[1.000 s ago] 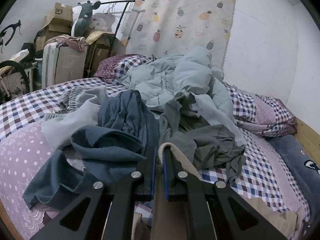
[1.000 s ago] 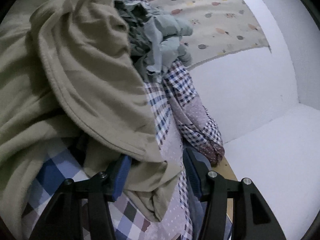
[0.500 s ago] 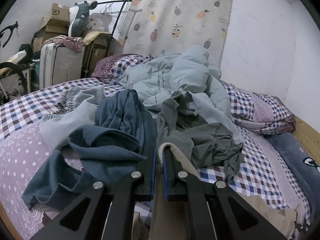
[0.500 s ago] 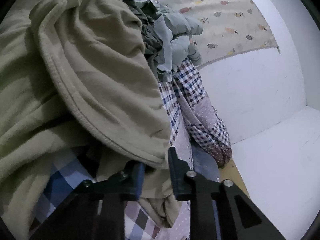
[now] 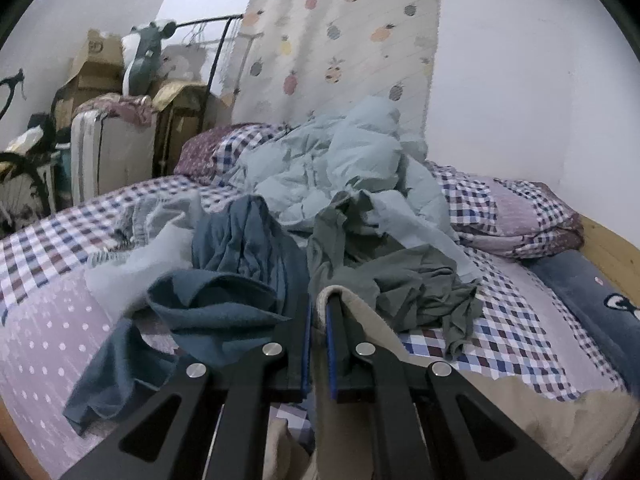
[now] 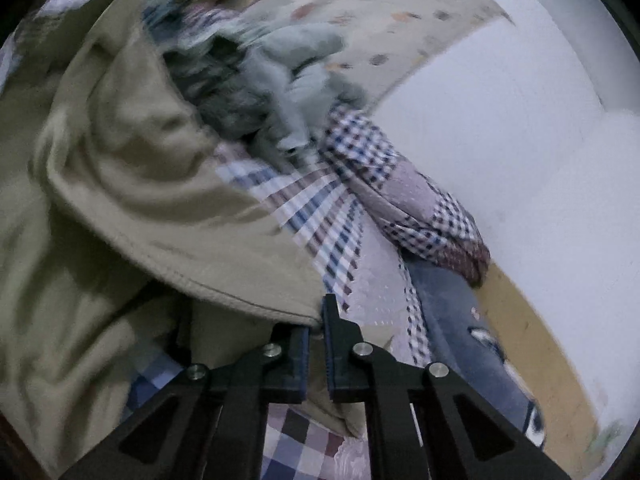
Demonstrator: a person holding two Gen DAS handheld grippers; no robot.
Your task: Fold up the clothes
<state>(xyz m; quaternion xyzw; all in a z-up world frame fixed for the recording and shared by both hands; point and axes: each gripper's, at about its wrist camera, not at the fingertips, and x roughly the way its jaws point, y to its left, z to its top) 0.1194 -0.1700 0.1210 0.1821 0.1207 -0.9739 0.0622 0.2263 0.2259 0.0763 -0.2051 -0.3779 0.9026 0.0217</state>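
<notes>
Clamping beige garment point(image 6: 152, 216) hem, right hand-held gripper point(image 6: 316, 344) newly closed, raised

The left wrist view looks low across the bed point(image 5: 48, 240) toward the wall hanging point(image 5: 340, 40). The right wrist view sits close over beige fabric point(image 6: 120, 200), rolled, blurred. Both share the hanging and bed.

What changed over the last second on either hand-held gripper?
The right hand-held gripper closed from wide open onto the hem of the beige garment and began lifting it. The left hand-held gripper stayed clamped on the same garment; the clothes pile is unchanged.
</notes>
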